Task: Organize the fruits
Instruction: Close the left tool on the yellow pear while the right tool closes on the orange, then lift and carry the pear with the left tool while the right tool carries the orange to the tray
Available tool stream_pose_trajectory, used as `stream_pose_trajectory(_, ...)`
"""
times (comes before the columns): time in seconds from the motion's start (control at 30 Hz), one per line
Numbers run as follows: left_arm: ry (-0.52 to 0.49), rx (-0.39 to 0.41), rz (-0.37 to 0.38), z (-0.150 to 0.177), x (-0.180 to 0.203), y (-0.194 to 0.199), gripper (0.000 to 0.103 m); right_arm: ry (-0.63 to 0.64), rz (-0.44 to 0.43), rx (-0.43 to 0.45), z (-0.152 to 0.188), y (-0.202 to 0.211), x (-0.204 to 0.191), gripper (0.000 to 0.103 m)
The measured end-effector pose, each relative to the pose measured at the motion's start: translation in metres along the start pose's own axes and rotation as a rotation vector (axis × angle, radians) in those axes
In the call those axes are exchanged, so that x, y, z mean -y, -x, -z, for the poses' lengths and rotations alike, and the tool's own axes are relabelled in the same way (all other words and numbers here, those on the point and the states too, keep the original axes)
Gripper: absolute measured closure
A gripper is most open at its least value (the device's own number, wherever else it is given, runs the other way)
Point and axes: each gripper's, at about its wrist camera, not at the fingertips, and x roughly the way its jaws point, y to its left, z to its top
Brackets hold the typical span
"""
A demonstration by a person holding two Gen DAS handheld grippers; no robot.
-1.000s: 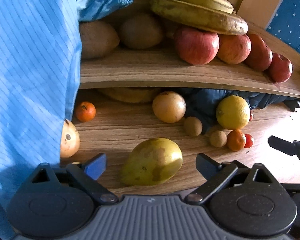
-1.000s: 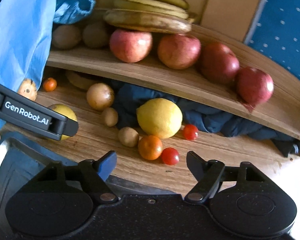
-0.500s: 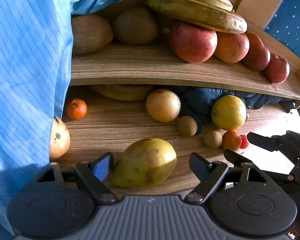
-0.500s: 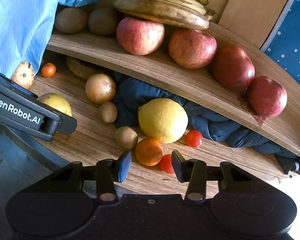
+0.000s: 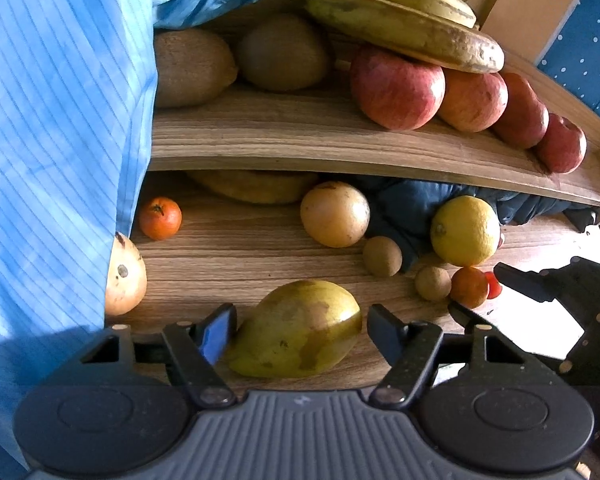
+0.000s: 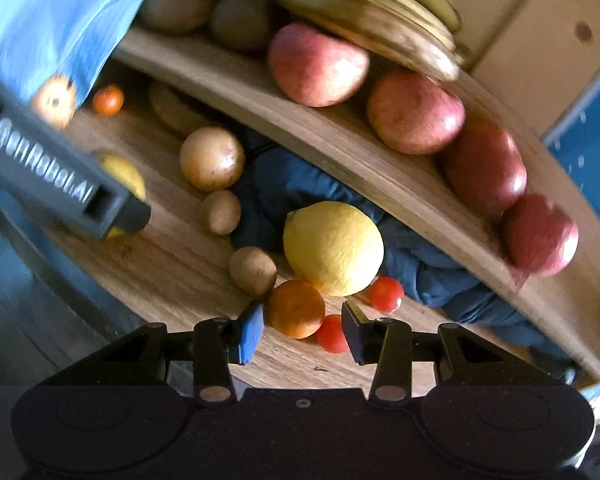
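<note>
Mango (image 5: 296,330) lies crosswise between my left fingers (image 5: 220,334), tapered end leftward, unclamped. My right fingers (image 6: 250,330) stand apart, flanking the tangerine (image 6: 296,308).

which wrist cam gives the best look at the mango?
Left wrist: the mango lies whole and sharp between the open left gripper fingers. In the blurred right wrist view only a yellow sliver shows behind the left gripper's body.

yellow-green mango (image 5: 296,328) on its side, small orange (image 6: 297,309) beside lemon (image 6: 334,248) — lower shelf
</note>
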Motion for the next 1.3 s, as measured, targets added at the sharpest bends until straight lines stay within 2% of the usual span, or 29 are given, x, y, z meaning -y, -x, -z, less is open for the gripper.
stream_pose_trajectory(0.17,-0.011,0.002,0.009,0.001,0.003,0.002,0.031,0.061,0.016,0.003,0.002,-0.003,-0.005,0.059)
stream_pose_trajectory(0.3,-0.022,-0.012,0.007,0.001,0.006,-0.002,0.031,0.056,0.011,0.007,0.003,-0.005,-0.002,0.061)
stream_pose_trajectory(0.47,-0.023,-0.011,0.000,0.001,0.006,-0.002,0.032,0.055,-0.014,0.013,0.003,-0.007,-0.002,0.069)
stream_pose_trajectory(0.67,-0.022,-0.013,0.007,0.002,0.008,-0.003,0.033,0.042,-0.026,0.026,0.005,-0.002,0.000,0.071)
stream_pose_trajectory(1.03,-0.055,0.003,0.011,0.008,0.023,0.010,0.033,-0.042,-0.074,0.092,0.017,0.032,0.006,0.071)
stream_pose_trajectory(1.3,-0.064,0.020,0.025,0.021,0.030,0.031,0.034,-0.083,-0.098,0.108,0.037,0.059,0.006,0.071)
